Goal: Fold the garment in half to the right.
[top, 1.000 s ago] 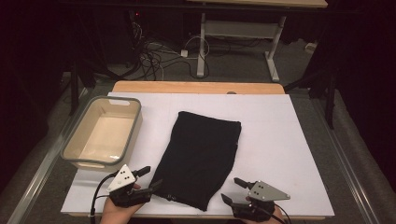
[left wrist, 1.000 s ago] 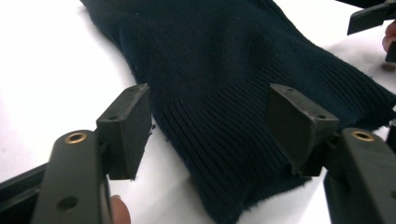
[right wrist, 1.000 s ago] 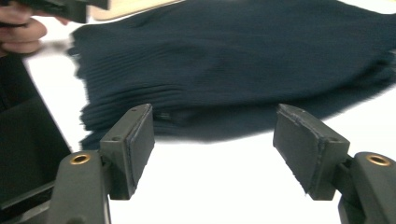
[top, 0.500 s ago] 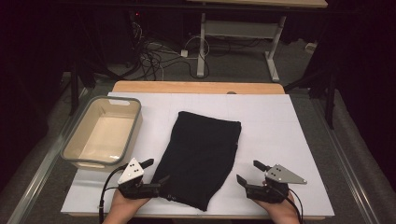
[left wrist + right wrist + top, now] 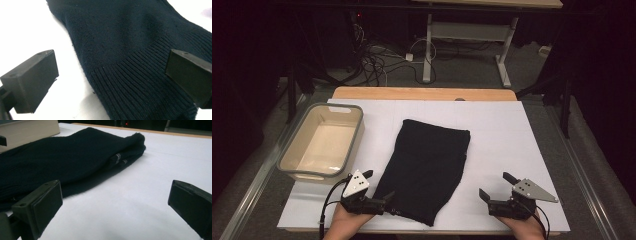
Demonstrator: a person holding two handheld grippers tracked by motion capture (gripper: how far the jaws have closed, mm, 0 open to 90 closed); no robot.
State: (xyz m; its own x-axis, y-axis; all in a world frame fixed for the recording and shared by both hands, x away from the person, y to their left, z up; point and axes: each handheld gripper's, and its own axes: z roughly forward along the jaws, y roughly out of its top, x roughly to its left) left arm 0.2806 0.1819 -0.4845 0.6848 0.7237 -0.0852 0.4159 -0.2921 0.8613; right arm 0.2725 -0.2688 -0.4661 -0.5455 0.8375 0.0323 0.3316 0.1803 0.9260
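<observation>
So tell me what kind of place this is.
Probably a lab or recording workspace, not a home: a white-covered table holding a folded black garment and a bin, with tangled cables on the floor behind.

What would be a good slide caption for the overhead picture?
Folded black knit garment on a white table, beige bin alongside; open left gripper at its near edge, open right gripper apart.

A white sheet [image 5: 522,145] covers the wooden table [image 5: 422,93] across the middle of the frame. Behind it, top centre, a white-legged desk [image 5: 462,35] stands on grey floor [image 5: 462,70], with tangled cables [image 5: 377,57] upper left. The room's edges lie in darkness.
</observation>
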